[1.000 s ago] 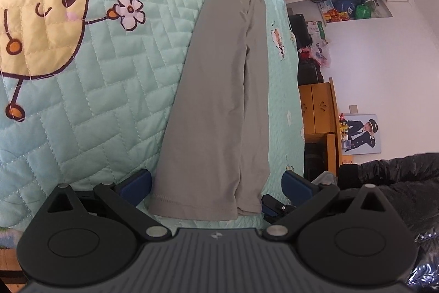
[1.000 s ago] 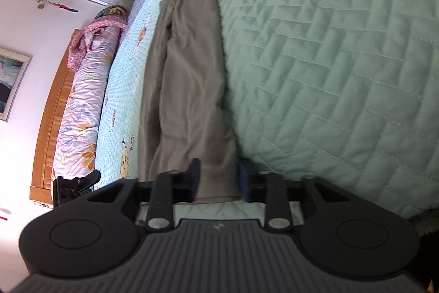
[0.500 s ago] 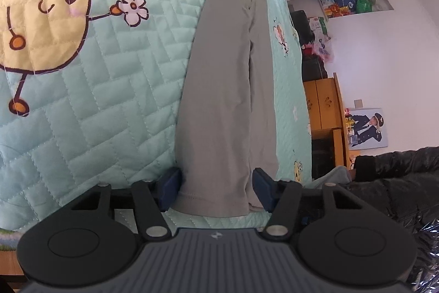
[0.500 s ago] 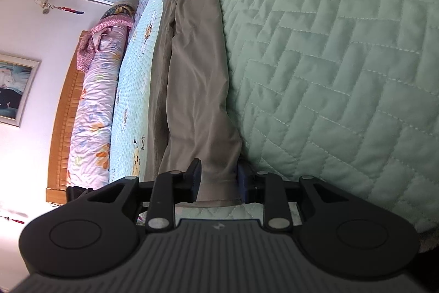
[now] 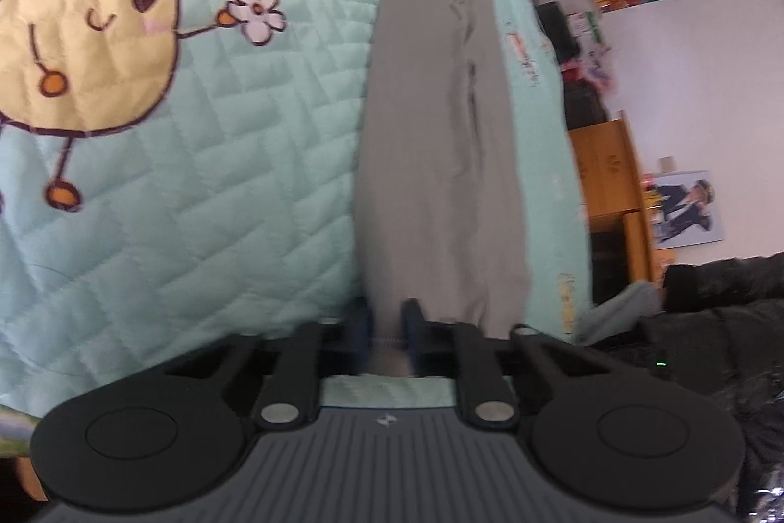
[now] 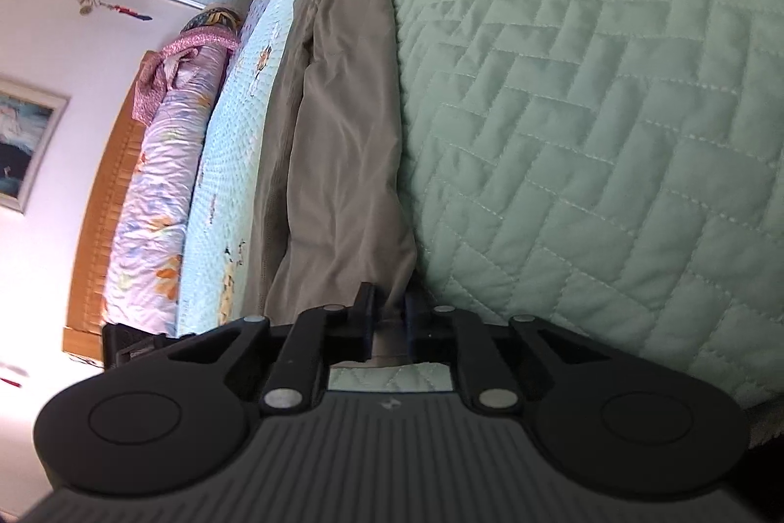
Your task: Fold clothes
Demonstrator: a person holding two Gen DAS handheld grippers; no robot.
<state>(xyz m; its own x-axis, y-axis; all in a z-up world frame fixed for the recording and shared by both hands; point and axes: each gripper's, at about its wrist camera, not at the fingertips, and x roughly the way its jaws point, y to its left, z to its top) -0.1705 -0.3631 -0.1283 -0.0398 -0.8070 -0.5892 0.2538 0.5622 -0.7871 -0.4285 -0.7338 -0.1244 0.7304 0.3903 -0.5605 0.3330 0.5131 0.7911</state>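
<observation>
- Grey cloth is what my left claw (image 5: pixel 387 329) grips: in the left wrist view its two blue pads are closed on the near hem of the grey garment (image 5: pixel 431 160).
- From this claw the garment runs away as one long strip along the bed, on the mint quilted bedspread (image 5: pixel 235 199), near the bed's right edge in this view.
- On the bedspread, to the left of the garment and apart from it, I see a yellow cartoon figure (image 5: pixel 93 47) with a white flower (image 5: pixel 257 14).
- Past the bed edge stand a wooden cabinet (image 5: pixel 607 170) and a white wall; a dark puffy sleeve (image 5: pixel 720 307) comes in at the lower right.
- In the right wrist view my right claw (image 6: pixel 389 319) is also closed on the garment's (image 6: pixel 343 160) hem, with the cloth pinched between the fingers.
- Here the cloth looks more brownish and lies wrinkled, with the green quilt (image 6: pixel 588 121) rising beside it on the right.
- To the left lie a rolled floral blanket (image 6: pixel 161 189) and a wooden headboard (image 6: pixel 98 199) behind it.
</observation>
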